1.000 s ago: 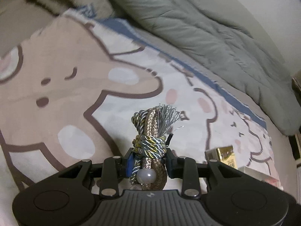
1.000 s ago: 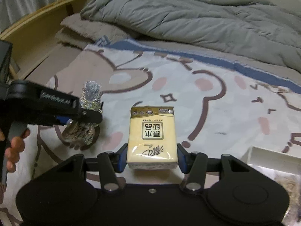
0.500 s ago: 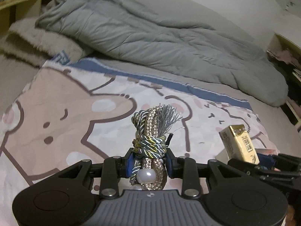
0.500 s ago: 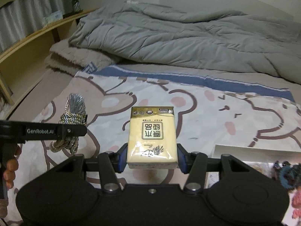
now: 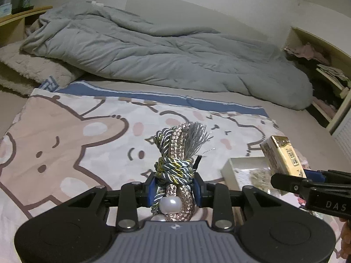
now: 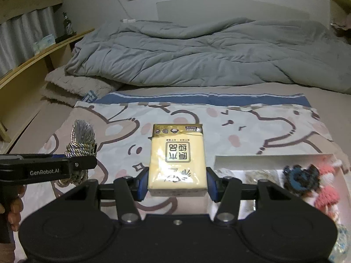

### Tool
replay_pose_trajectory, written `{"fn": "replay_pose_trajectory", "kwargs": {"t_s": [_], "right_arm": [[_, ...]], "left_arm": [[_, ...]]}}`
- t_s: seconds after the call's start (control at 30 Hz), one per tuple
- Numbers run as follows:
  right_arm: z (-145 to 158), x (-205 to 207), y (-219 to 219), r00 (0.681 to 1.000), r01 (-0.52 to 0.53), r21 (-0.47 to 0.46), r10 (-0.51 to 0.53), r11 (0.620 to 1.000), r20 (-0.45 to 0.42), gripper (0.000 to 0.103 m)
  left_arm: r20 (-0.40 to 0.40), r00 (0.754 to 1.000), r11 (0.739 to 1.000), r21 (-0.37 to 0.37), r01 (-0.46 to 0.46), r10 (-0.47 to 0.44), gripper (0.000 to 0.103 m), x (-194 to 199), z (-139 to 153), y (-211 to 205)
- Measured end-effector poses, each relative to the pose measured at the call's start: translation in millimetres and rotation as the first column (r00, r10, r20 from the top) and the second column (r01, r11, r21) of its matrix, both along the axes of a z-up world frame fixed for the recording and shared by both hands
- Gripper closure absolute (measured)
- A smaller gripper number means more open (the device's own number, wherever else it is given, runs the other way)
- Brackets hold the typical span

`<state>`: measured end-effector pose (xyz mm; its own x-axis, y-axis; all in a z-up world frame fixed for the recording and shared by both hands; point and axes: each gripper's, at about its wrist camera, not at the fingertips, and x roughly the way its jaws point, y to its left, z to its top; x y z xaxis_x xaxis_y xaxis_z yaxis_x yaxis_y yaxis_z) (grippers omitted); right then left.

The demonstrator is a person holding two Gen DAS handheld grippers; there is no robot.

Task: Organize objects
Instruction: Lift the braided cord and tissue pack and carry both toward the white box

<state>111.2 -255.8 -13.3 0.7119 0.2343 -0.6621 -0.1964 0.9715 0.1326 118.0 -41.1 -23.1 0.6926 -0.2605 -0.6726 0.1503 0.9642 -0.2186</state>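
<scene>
The left tool (image 5: 174, 185) was clamped on a knotted bundle of twisted cord (image 5: 177, 153) with a grey tassel and pearl beads, held above the cartoon-print sheet (image 5: 65, 144) on the bed. The right tool (image 6: 177, 183) gripped a yellow tissue pack (image 6: 177, 160) by its sides, also raised over the sheet, just left of a white box (image 6: 263, 163) that held pink and dark blue items. A rumpled grey quilt (image 6: 208, 52) lay across the far side of the bed, well apart from both tools.
</scene>
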Motion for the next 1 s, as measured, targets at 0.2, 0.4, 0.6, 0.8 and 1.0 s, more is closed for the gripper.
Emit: {"fn": "replay_pose_trajectory", "kwargs": {"t_s": [0.2,0.4,0.6,0.8,1.0], "right_arm": [[7,-19,-25,0.999,0.05,0.019,-0.051,0.999,0.017,0.05],[6,-36,-51,0.995,0.094,0.024,-0.095,0.995,0.021,0.05],[-6,-40,-82,0.988,0.152,0.05,-0.152,0.987,-0.014,0.05],[-28,-43,-113,0.979,0.191,0.105,-0.181,0.976,-0.097,0.05],[-59,-40,-133,0.963,0.215,0.191,-0.175,0.958,-0.207,0.05]], "left_arm": [[0.017,0.999,0.999,-0.006,0.048,-0.048,0.069,-11,5,-22],[0.013,0.994,0.993,-0.048,0.109,-0.109,0.069,-16,6,-50],[-0.021,0.984,0.978,-0.117,0.173,-0.177,0.069,-19,-5,-78],[-0.142,0.964,0.953,-0.239,0.186,-0.224,0.069,-15,-36,-101],[-0.226,0.946,0.937,-0.312,0.157,-0.234,0.069,-14,-63,-118]]}}
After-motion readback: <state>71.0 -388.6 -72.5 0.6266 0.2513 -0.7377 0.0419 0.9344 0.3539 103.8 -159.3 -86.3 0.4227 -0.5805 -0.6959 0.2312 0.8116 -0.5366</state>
